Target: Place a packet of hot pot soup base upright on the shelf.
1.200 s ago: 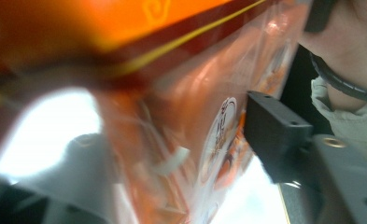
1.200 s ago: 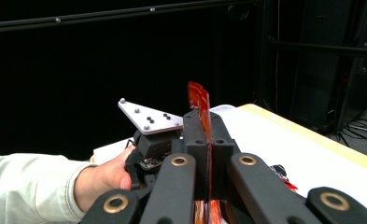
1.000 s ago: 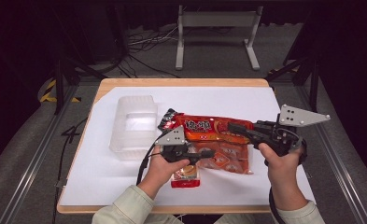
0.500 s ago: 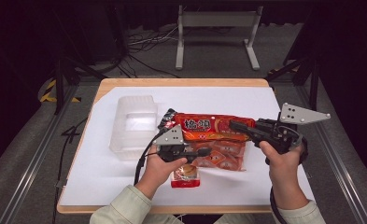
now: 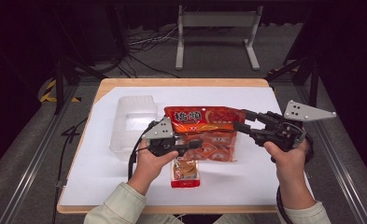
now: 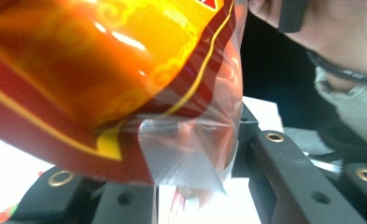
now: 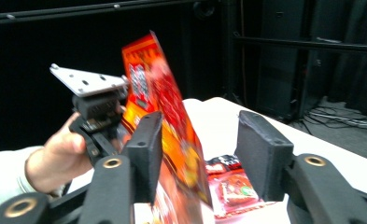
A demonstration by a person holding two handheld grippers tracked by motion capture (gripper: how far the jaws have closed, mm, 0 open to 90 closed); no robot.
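Scene: we stand at a white-topped bench (image 5: 125,186) with a gripper in each hand, a big red snack bag (image 5: 204,119) lifted between them
Bag: it hangs above the middle of the bench, tilted up on edge, its clear lower half showing small packets inside
Left gripper (image 5: 190,145): in our left hand, its jaws are clamped on the bag's clear sealed corner; the left gripper view has film pulled taut and puckered between them
Right gripper (image 5: 241,120): in our right hand, its jaws have just been opening and now stand apart, the bag's far edge passing between them and lying close against one pad; we judge that it no longer pinches
Loose packet (image 5: 185,171): one small red packet lies flat on the bench just below the left hand
Tub (image 5: 132,122): a clear plastic tub sits to the left of the bag, apart from it
Handling: we judge the bag light, soft and floppy, its glossy film slippery, its contents free to slide toward the low end
Where to hold: the flat sealed seams and corners look safest; a pinch on the bulging middle would likely slip or crush the packets
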